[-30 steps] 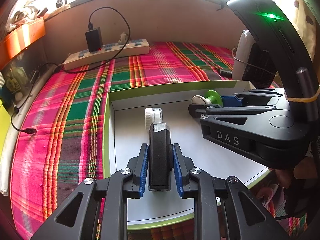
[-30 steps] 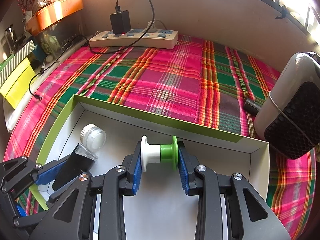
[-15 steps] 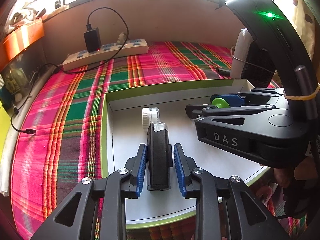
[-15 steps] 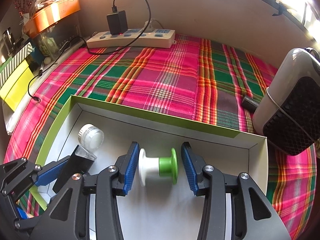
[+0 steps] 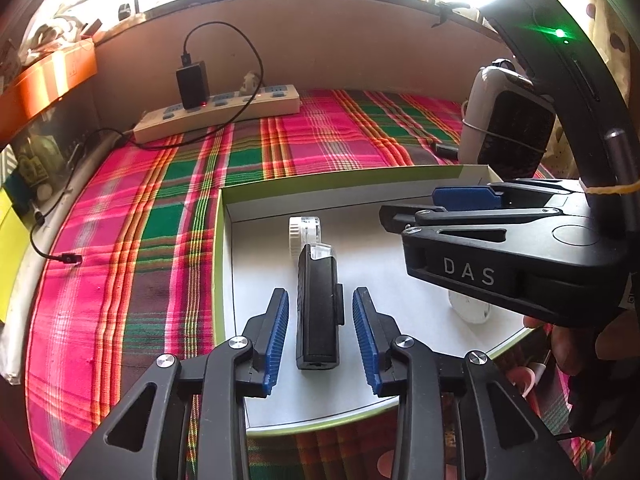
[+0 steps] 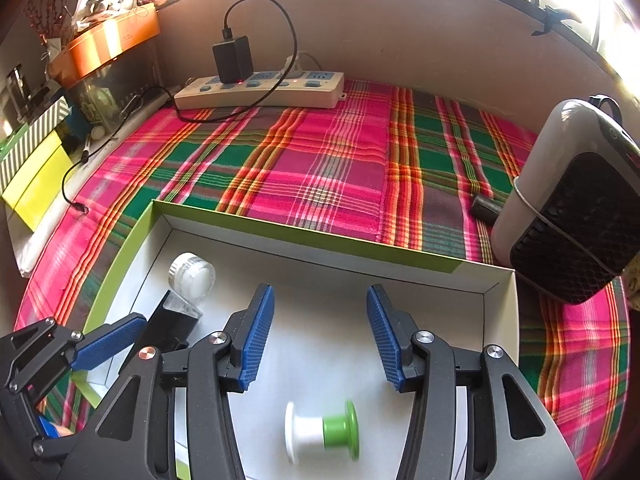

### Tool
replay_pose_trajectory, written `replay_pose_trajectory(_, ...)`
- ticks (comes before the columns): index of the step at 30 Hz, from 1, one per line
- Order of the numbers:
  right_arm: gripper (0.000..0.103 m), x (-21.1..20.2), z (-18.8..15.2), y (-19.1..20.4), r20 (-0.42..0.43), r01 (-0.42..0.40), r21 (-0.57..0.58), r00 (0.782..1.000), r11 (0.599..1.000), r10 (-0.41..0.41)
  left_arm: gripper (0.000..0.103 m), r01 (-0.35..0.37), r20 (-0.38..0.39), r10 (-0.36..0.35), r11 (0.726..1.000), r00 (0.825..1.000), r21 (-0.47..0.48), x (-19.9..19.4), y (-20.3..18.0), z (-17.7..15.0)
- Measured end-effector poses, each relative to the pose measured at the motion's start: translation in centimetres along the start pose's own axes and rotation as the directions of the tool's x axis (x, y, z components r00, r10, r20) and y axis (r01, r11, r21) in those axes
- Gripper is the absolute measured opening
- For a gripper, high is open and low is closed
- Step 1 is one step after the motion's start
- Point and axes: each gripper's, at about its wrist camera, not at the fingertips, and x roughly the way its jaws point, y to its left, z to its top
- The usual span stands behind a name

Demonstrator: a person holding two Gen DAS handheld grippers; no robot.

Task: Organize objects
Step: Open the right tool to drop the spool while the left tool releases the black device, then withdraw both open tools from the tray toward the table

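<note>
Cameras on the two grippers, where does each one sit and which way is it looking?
Left wrist: on the left gripper, looking along its open fingers at the black device in the white box; the right gripper and a hand show.
Right wrist: on the right gripper, looking over the spool toward the power strip; the left gripper's blue pad shows.
Shared: box, device, white jar, power strip.

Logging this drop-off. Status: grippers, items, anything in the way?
Left gripper open, astride black device. Right gripper open; spool lying in box. White jar at device's far end.
</note>
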Motion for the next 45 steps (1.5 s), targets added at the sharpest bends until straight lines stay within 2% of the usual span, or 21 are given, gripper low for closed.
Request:
replay_pose_trajectory(10, 0.05, -2.2, -0.6, -0.2, 0.042, 0.004, 0.019, 0.999, 1.0, -0.005, 0.031, 0.0, 0.027, 0.0, 1.0, 1.0, 0.001, -2.0, -0.4, -0.3)
replay_pose_trajectory(30, 0.05, -6.7, -3.9, 0.8, 0.111, 0.004, 0.043, 0.994, 0.999, -0.009, 0.032, -0.005, 0.061, 0.004, 1.0, 0.998, 0.011, -5.4, -0.6, -2.0)
replay_pose_trajectory(45, 0.05, -9.3, -8.5, 0.7, 0.136, 0.031, 0.072, 0.99, 0.997, -0.04, 0.032, 0.059, 0.081, -0.056, 0.998, 0.995, -0.026, -7.6, 0.5, -4.1)
